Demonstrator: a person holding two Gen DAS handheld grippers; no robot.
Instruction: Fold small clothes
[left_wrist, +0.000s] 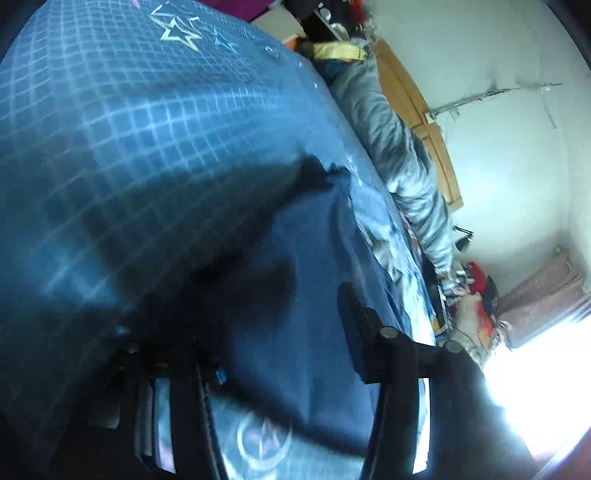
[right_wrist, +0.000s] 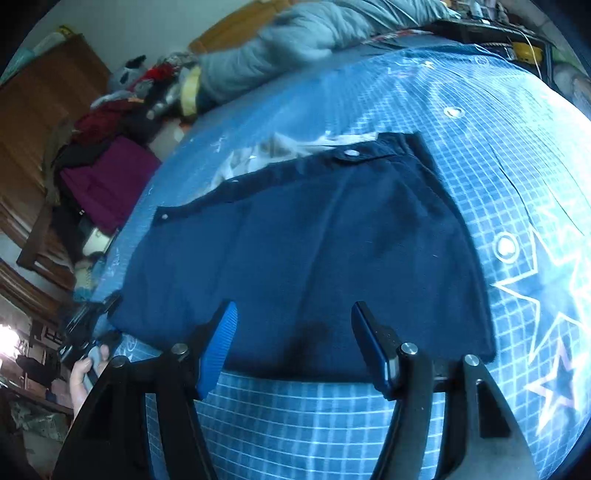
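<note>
Underneath everything lies the blue gridded mat (right_wrist: 498, 155), printed with white stars and spread across the whole work surface, and on its middle rests the navy garment (right_wrist: 314, 243), laid out flat with its snap-buttoned edge turned toward the far side and a pale printed lining showing just beyond that edge. Behind the mat a grey quilt (right_wrist: 295, 40) is bunched along the wooden headboard, and a heap of red and purple clothes (right_wrist: 107, 177) sits off to one side (too jumbled to sort out piece by piece). From the right wrist view, the right gripper (right_wrist: 293, 332) hovers at the garment's near hem with its blue-padded fingers (right_wrist: 221, 339) spread wide apart, the cloth lying flat between and below them and nothing pinched; the hem runs just across the fingertips, with bare mat on the near side. From the left wrist view, heavily blurred and tilted, the left gripper (left_wrist: 273, 332) sits low over the same navy fabric (left_wrist: 303, 280), which fills the space in front of it; only one finger (left_wrist: 354, 325) shows clearly while the other is lost in dark smear, so whether it grasps the cloth or is released I cannot tell. A hand (right_wrist: 85, 373) on the left tool's handle shows at the lower left edge of the right wrist view.
</note>
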